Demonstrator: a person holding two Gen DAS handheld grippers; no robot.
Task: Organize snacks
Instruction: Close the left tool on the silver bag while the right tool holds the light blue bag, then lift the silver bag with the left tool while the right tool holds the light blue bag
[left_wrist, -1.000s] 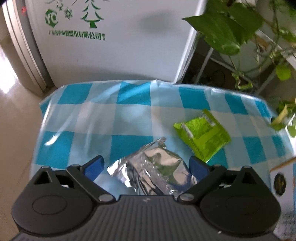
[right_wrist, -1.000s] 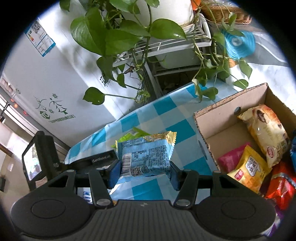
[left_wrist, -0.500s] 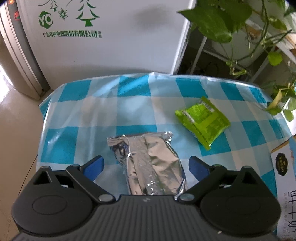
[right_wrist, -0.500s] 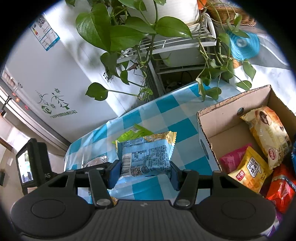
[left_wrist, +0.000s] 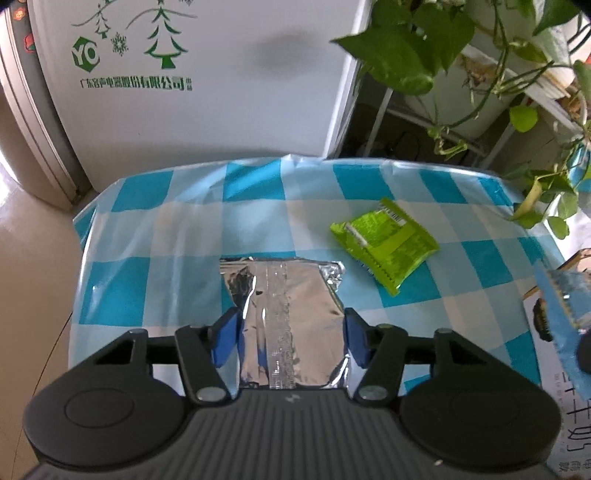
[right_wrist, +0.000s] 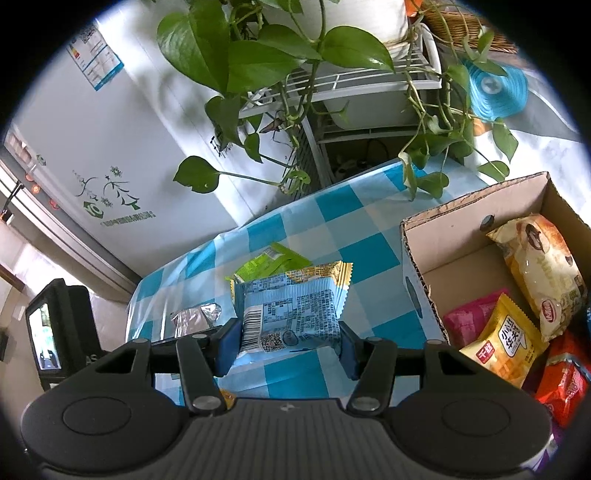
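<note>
**Snack table: holdings, nearest first**

Right gripper (right_wrist: 290, 341): blue pads pinched on the two sides of a light-blue printed snack packet with gold crimped ends (right_wrist: 291, 306), carried clear above the tablecloth, barcode side facing the camera.

Left gripper (left_wrist: 291, 338): its jaws have just been closing around a crinkled silver foil packet (left_wrist: 284, 314); the blue pads now sit against both long edges of the packet, which lies flat on the cloth, seam side up.

Open brown cardboard box (right_wrist: 476, 218), at the right of the table: holds a pale yellow pillow bag with a brown biscuit picture (right_wrist: 543, 277) leaning against its far right wall, a small yellow sachet with black characters (right_wrist: 502, 347) in front of it, a pink packet (right_wrist: 465, 321) to the left of that, and a red-orange packet (right_wrist: 565, 380) nearest the camera. Other items at the lower edge are too cut off to identify.

Blue-and-white checked plastic tablecloth (left_wrist: 166, 229): covers the whole table.

Lime-green flat snack packet (left_wrist: 384, 243): lies loose on the cloth, beyond and to the right of the foil packet, apart from it.

Far side: white appliance with green tree logo (left_wrist: 166, 48) at left; trailing green-leaved plant (right_wrist: 236, 55) on a white wire rack (right_wrist: 354, 81) at right.
</note>
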